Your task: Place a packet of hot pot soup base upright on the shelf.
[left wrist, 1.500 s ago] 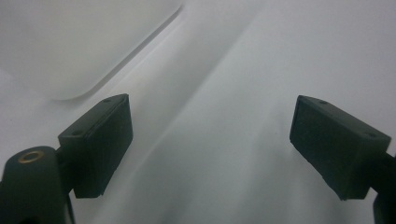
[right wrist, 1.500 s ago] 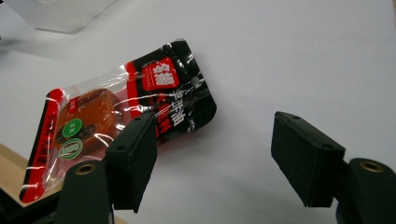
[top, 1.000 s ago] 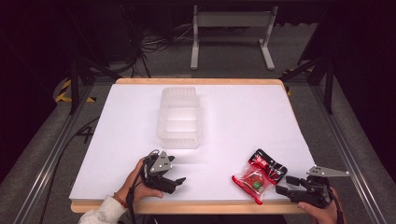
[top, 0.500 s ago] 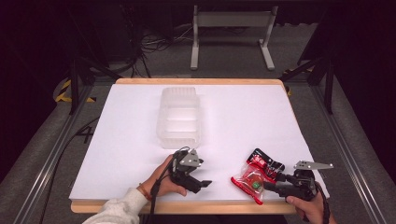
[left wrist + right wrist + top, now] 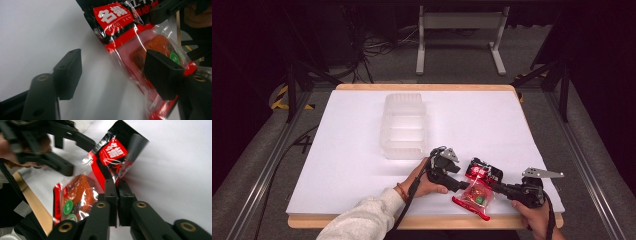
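Near the table's front edge, the right gripper (image 5: 501,187) has its jaws pinched together on the clear edge of the red snack packet (image 5: 476,190), which lies on the white table (image 5: 492,125). Just beside it, the left gripper (image 5: 460,186) holds its jaws wide apart, straddling the packet's other side without clamping. The step looks like a two-handed grasp; next, the left jaws need closing. Farther back sits a clear plastic container (image 5: 405,126).
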A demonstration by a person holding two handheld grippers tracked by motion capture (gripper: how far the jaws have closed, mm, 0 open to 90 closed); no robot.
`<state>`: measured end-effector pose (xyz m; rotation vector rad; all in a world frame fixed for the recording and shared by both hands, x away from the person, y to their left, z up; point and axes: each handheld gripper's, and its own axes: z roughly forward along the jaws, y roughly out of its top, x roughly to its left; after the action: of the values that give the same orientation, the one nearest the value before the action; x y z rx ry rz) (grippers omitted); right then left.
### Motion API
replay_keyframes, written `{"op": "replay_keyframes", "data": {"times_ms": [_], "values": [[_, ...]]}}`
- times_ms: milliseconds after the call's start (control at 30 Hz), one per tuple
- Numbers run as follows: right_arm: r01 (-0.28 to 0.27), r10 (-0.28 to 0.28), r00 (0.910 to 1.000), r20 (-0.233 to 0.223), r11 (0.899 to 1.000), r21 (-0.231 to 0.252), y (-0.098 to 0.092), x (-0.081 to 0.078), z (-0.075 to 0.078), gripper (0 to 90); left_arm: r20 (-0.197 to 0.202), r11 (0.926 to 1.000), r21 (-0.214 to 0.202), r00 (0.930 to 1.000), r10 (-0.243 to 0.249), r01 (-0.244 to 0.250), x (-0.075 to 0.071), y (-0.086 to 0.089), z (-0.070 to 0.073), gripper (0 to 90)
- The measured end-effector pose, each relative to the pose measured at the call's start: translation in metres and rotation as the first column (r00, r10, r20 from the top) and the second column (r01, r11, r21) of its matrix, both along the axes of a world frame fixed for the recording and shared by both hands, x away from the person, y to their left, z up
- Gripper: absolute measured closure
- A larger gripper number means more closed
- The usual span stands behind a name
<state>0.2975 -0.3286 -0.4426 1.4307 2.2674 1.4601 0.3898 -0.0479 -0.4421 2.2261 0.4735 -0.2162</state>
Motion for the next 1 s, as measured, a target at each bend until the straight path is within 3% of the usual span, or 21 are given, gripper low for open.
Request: {"op": "replay_keyframes", "data": {"times_ms": [67,133,200,267,300,367,433,533,767,800,833,867,900,933,1000], "values": [[-0.005,0.006,0.9997,0.024,1.000,-0.013,0.005,-0.001,0.003,90.0,-0.012,0.9998,-0.019,0.9999,-0.008,0.008,0.003,0.000,0.000,35.0],[-0.017,0.018,0.9987,0.048,1.000,-0.018,0.008,-0.001,0.006,90.0,-0.026,0.9985,-0.049,0.9994,-0.024,0.023,0.005,0.001,0.002,43.3],[-0.025,0.026,0.9973,0.069,1.000,-0.019,0.010,-0.001,0.009,90.0,-0.012,0.9954,-0.083,0.9987,-0.049,0.048,0.003,0.003,0.006,50.7],[-0.025,0.027,0.9964,0.080,0.999,-0.020,0.011,-0.002,0.011,90.0,0.006,0.9948,-0.086,0.9985,-0.055,0.055,0.002,0.004,0.008,58.6],[-0.030,0.031,0.9959,0.085,0.999,-0.022,0.012,-0.002,0.013,90.0,0.052,0.9962,-0.067,0.9972,-0.053,0.056,-0.002,0.007,0.014,58.6],[-0.041,0.043,0.9920,0.119,0.999,-0.025,0.017,-0.005,0.021,90.0,0.083,0.9940,-0.090,0.9951,-0.055,0.062,-0.003,0.012,0.020,71.3],[-0.050,0.052,0.9877,0.148,0.999,-0.013,0.019,-0.007,0.028,90.0,0.124,0.9938,-0.098,0.9914,-0.041,0.053,-0.004,0.017,0.028,76.5],[-0.067,0.070,0.9747,0.212,0.998,-0.020,0.025,-0.007,0.045,90.0,0.175,0.9925,-0.120,0.9846,-0.002,0.024,-0.007,0.026,0.041,81.4],[-0.094,0.115,0.9401,0.321,0.992,-0.078,0.045,0.003,0.075,90.0,0.238,0.9831,-0.178,0.9675,0.085,-0.043,-0.006,0.049,0.063,84.2],[-0.097,0.122,0.9352,0.333,0.991,-0.088,0.048,0.006,0.079,90.0,0.238,0.9831,-0.178,0.9675,0.085,-0.043,-0.006,0.049,0.063,84.3],[-0.097,0.122,0.9352,0.333,0.991,-0.088,0.048,0.006,0.079,90.0,0.251,0.9809,-0.187,0.9628,0.100,-0.053,-0.006,0.052,0.066,84.3],[-0.114,0.143,0.9237,0.355,0.988,-0.101,0.055,0.010,0.085,90.0,0.257,0.9783,-0.196,0.9594,0.116,-0.066,-0.006,0.056,0.069,84.2],[-0.114,0.143,0.9237,0.355,0.988,-0.101,0.055,0.010,0.085,90.0,0.263,0.9777,-0.197,0.9568,0.123,-0.072,-0.005,0.058,0.071,84.2],[-0.114,0.146,0.9204,0.362,0.987,-0.109,0.058,0.012,0.087,90.0,0.282,0.9761,-0.198,0.9485,0.144,-0.089,-0.004,0.063,0.075,84.4],[-0.127,0.168,0.9107,0.377,0.983,-0.132,0.067,0.020,0.094,90.0,0.292,0.9731,-0.203,0.9418,0.166,-0.109,-0.003,0.068,0.079,84.1]]}}
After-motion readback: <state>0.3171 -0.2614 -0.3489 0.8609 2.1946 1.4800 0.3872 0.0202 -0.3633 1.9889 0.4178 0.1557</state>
